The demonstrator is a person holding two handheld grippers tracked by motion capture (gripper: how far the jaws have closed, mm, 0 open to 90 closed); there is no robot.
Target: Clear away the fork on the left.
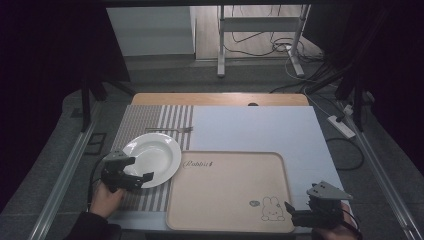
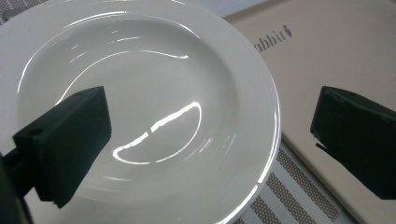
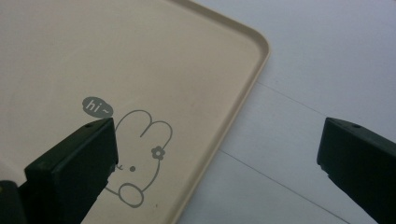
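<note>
A white deep plate lies on a striped placemat at the left. My left gripper hovers at its near rim, open. In the left gripper view the plate lies under one jaw and the beige tray under the other, so my left gripper straddles the plate's rim. The beige tray with a rabbit drawing is front centre. My right gripper is open at its near right corner. In the right gripper view my right gripper straddles the tray edge beside the rabbit.
A fork lies on the placemat behind the plate. A pale sheet covers the table right of the placemat. Beyond the table's far edge stand a metal frame and cables on the floor. A power strip lies at the right.
</note>
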